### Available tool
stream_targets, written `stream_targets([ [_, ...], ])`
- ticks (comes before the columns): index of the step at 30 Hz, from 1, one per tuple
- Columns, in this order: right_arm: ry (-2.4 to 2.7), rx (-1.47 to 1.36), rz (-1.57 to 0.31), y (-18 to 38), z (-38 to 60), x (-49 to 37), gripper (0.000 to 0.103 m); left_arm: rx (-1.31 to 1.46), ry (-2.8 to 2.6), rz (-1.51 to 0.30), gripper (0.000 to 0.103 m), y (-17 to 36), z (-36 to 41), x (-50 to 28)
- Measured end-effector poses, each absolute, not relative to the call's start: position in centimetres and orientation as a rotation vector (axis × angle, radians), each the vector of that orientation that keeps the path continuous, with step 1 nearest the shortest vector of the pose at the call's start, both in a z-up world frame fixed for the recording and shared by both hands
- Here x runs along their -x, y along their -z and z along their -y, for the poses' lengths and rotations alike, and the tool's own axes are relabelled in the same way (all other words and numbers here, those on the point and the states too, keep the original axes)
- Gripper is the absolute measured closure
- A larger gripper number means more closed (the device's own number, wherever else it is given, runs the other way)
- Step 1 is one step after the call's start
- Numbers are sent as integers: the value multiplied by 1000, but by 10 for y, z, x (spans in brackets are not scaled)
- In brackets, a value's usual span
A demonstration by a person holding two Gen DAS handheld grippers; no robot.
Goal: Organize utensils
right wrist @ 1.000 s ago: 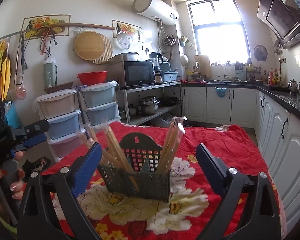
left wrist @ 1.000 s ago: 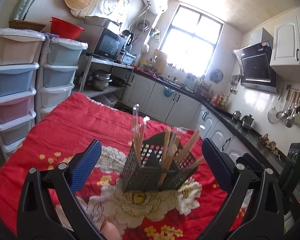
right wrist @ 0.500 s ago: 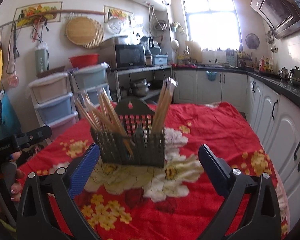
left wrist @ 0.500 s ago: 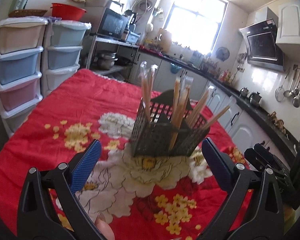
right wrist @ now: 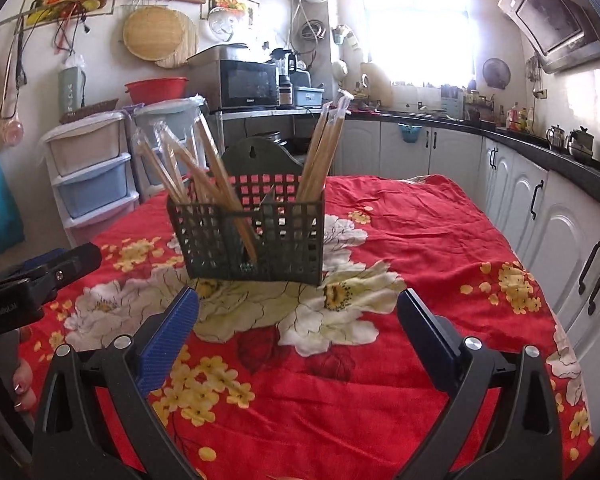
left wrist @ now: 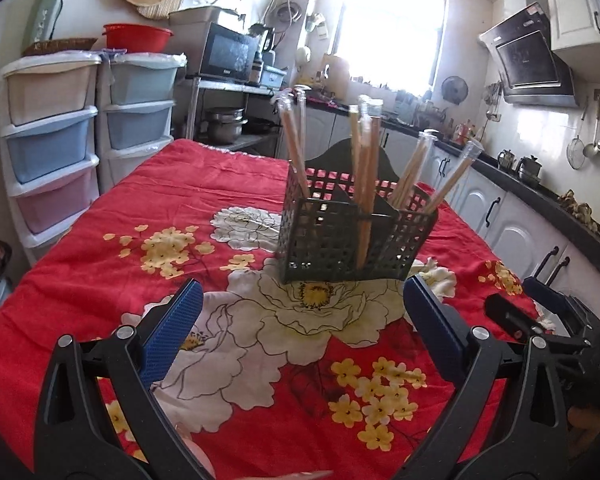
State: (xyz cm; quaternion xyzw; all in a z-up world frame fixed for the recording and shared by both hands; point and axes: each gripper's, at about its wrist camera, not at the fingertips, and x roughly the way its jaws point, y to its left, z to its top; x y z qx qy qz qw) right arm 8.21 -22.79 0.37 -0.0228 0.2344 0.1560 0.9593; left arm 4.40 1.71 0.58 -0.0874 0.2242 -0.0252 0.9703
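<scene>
Both hand-held grippers backed off; floral red tablecloth (left wrist: 228, 184) widens.

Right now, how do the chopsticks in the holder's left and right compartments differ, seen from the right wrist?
The left-compartment chopsticks fan out, leaning left; the right-compartment chopsticks stand as one tight bundle, leaning slightly right. The left group looks looser and more numerous. Both sit wrapped in clear sleeves in the same black mesh holder.

You can't see the chopsticks' (right wrist: 320, 148) lower ends inside the mesh basket (right wrist: 256, 232); your left hand (right wrist: 20, 384) is cut off at the frame edge.
</scene>
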Motion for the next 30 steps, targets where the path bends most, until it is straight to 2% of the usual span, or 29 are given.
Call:
stream_targets([
  [9,-249,-9,-268,-6,245,-51,7,158,60,-324,11,2,-8,-25],
  [16,-250,-19,-120,-9,251,-24,7,212,5,-306,11,5,-18,-26],
  [30,-243,-28,-158,-5,249,-29,6,207,5,-302,11,7,-18,-26],
])
